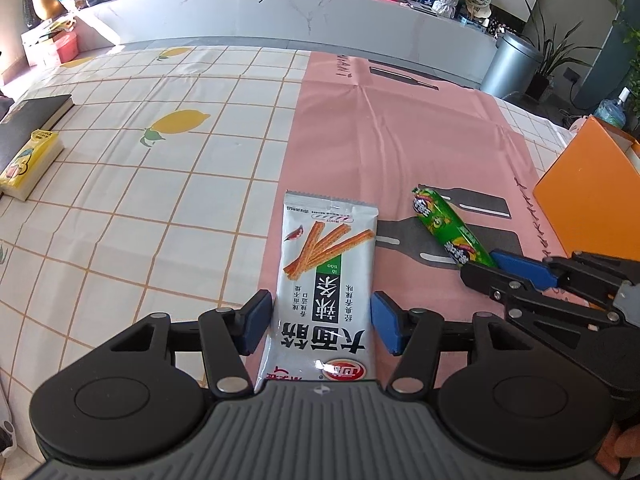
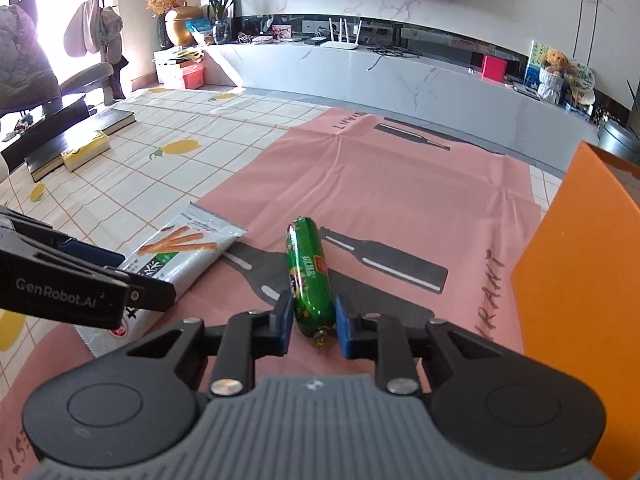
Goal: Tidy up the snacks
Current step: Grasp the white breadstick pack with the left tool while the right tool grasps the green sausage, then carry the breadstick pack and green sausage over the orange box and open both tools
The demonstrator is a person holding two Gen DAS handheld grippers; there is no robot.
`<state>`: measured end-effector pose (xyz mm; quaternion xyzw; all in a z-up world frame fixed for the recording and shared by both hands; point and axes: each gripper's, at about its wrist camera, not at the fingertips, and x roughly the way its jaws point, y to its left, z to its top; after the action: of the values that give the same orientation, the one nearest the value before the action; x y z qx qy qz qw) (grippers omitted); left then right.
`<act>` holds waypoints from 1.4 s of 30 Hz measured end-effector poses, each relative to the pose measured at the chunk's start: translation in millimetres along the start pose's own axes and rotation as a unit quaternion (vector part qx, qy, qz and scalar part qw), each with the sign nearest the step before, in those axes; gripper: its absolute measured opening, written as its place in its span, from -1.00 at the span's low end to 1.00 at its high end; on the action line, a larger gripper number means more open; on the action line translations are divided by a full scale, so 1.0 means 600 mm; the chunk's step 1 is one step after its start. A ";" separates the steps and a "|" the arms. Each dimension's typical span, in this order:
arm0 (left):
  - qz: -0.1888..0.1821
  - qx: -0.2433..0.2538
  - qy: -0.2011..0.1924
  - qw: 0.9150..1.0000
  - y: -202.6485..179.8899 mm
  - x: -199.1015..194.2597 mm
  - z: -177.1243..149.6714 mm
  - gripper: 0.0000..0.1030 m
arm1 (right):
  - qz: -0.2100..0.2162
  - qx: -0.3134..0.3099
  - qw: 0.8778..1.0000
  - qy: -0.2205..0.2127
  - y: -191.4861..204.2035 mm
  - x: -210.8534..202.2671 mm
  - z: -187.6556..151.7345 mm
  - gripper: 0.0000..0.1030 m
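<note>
A silver snack packet with orange sticks printed on it lies flat on the pink mat. My left gripper is open, its blue pads on either side of the packet's near half with small gaps. A green sausage lies on the mat to the right of the packet. My right gripper straddles the sausage's near end, its pads close to both sides, a narrow gap on the right. The sausage and right gripper also show in the left wrist view, the packet in the right.
An orange box stands at the right edge of the mat. A black book and a yellow tissue pack lie at the far left of the lemon-print tablecloth. A long white counter runs behind the table.
</note>
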<state>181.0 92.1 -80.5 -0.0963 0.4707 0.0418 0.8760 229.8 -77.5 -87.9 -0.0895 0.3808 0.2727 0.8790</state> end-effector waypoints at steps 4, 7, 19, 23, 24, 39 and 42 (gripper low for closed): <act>0.005 0.020 -0.009 1.000 -0.009 0.005 -0.002 0.49 | -0.006 0.023 1.000 0.010 0.011 -0.027 -0.020 -0.60; 0.010 0.023 -0.019 0.999 -0.014 0.009 -0.003 0.59 | -0.018 -0.012 1.000 -0.006 0.022 -0.029 -0.023 -0.43; 0.035 0.061 -0.032 0.997 -0.021 0.021 0.002 0.42 | -0.022 -0.046 0.998 -0.021 0.017 0.014 -0.008 -0.40; 0.031 0.066 -0.024 0.997 -0.030 0.018 0.005 0.13 | -0.018 -0.042 0.999 -0.017 0.019 0.014 -0.007 -0.61; 0.031 0.066 -0.022 0.997 -0.031 0.018 0.005 0.13 | -0.018 -0.042 0.999 -0.016 0.020 0.013 -0.008 -0.61; 0.002 0.015 -0.011 1.000 -0.035 -0.044 -0.054 0.06 | -0.010 0.011 1.000 0.027 0.018 -0.038 -0.038 -0.62; -0.010 0.007 -0.013 1.000 -0.039 -0.069 -0.073 0.06 | -0.009 0.028 0.999 0.036 0.017 -0.056 -0.053 -0.62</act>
<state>125.9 60.8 -66.5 -0.0943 0.4582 0.0306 0.8833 185.6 -94.2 -85.4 -0.0782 0.4185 0.2505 0.8695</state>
